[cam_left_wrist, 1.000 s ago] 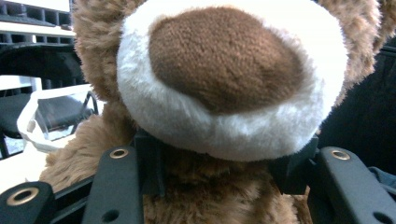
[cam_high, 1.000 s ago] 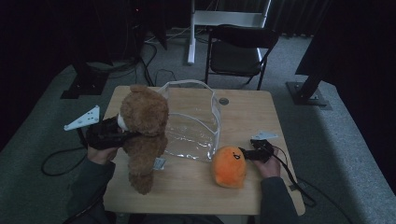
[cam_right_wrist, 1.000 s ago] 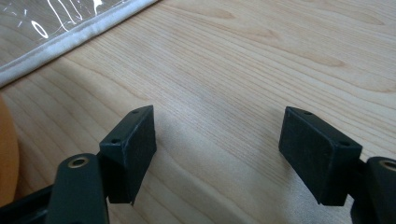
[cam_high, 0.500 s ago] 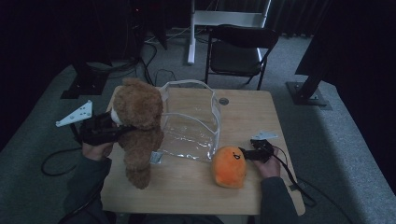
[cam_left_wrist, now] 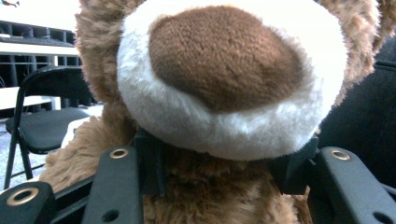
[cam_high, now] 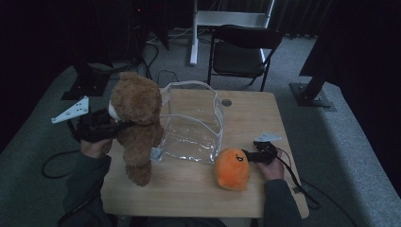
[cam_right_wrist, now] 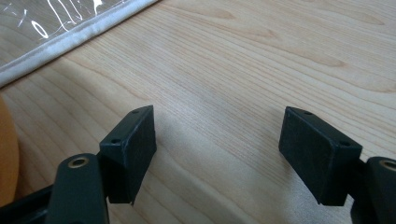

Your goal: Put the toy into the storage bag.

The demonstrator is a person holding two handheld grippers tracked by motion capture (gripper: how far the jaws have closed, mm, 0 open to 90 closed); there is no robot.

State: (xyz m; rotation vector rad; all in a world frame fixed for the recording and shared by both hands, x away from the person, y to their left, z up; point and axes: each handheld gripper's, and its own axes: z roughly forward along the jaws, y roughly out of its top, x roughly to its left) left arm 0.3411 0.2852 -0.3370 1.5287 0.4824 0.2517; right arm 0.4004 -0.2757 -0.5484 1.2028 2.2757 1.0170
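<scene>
Teddy bear (cam_high: 137, 125) hangs at left of centre in the high view, held clear of the tabletop at the neck, its feet dangling near the front left part of the wooden table (cam_high: 255, 118). In the left gripper view the bear's white muzzle (cam_left_wrist: 229, 93) sits directly above the two black pads, which press into the fur on either side of the neck. The left gripper (cam_high: 111, 127) is therefore clenched on the bear.

A clear plastic bag (cam_high: 191, 123) with white trim stands open at the table's centre, just right of the bear, touching or nearly touching its side. An orange plush toy (cam_high: 231, 168) rests on the table at lower right of the bag.

The right gripper (cam_high: 246, 155) lies low beside the orange toy. Its own view shows the jaws spread apart over bare wood with nothing between them, the bag's white hem (cam_right_wrist: 70, 39) at upper left.

Assessment: the step in hand appears to be carrying the bear to the bag. The next move likely calls for raising the bear above the rim and lowering it in. The bag's soft walls may fold under the bear, so the free gripper could steady the rim.
</scene>
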